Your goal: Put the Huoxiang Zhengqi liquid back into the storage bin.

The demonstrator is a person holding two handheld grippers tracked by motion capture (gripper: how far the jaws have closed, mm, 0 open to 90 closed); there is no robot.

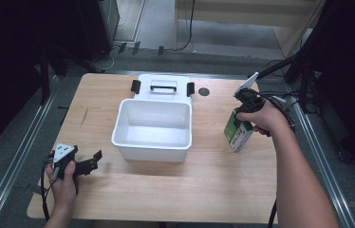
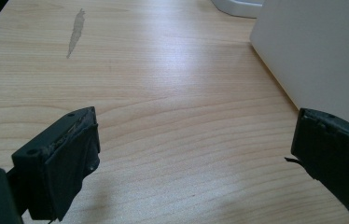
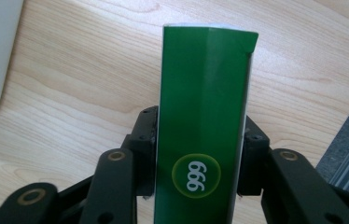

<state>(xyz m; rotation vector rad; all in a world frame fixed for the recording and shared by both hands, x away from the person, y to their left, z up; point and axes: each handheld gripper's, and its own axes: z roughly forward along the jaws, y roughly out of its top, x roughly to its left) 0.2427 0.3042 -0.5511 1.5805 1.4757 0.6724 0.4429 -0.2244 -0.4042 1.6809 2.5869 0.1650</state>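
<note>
Sitting between the right claw [image 3: 196,154] jaws, gripped: green box [image 3: 203,93].

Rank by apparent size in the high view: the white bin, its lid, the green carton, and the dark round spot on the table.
1. white bin, the largest.
2. lid, lying behind the bin; partly hidden, so its full extent is unsure.
3. green carton, clamped in the right gripper.
4. dark round spot, the smallest.

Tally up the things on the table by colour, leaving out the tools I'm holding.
White: 2, the open bin and its lid
Green: 1, the carton
Total: 3
</note>
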